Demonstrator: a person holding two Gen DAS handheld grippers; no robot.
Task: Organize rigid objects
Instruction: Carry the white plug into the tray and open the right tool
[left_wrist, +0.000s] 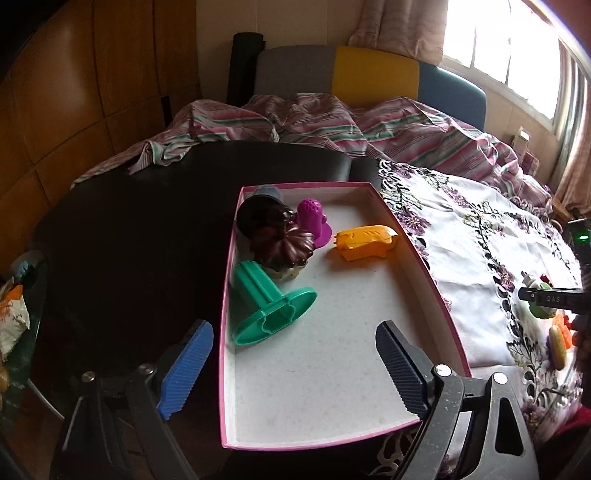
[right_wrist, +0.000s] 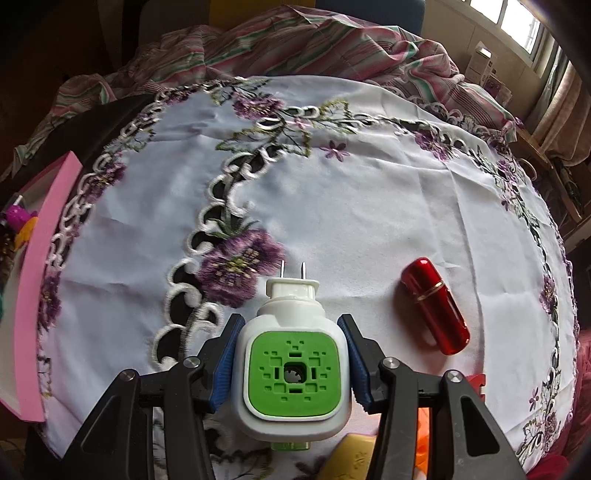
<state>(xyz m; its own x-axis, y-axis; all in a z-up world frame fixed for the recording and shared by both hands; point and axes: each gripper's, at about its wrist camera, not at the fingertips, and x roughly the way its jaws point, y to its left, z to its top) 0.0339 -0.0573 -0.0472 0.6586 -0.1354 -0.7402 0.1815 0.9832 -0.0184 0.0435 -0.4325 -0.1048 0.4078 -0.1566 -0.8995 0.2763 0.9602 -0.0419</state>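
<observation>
A pink-rimmed box (left_wrist: 226, 295) lies on the bed in the left wrist view. It holds a green flanged piece (left_wrist: 273, 306), a dark brown flower-shaped piece (left_wrist: 284, 247), a purple piece (left_wrist: 314, 221) and an orange piece (left_wrist: 365, 242). My left gripper (left_wrist: 293, 328) hangs open over the box's near half, nothing between its blue pads. In the right wrist view my right gripper (right_wrist: 291, 319) is shut on a white plug-in device with a green face (right_wrist: 293, 373), its prongs pointing away, above the embroidered cloth (right_wrist: 369, 206). A red capsule (right_wrist: 434, 306) lies to its right.
The box's pink side (right_wrist: 33, 295) shows at the left of the right wrist view. A yellow oblong (left_wrist: 557, 347) and an orange item (left_wrist: 565, 325) lie on the cloth near the right gripper. Striped bedding (left_wrist: 332, 118) is bunched behind; a dark surface (left_wrist: 140, 229) lies left of the box.
</observation>
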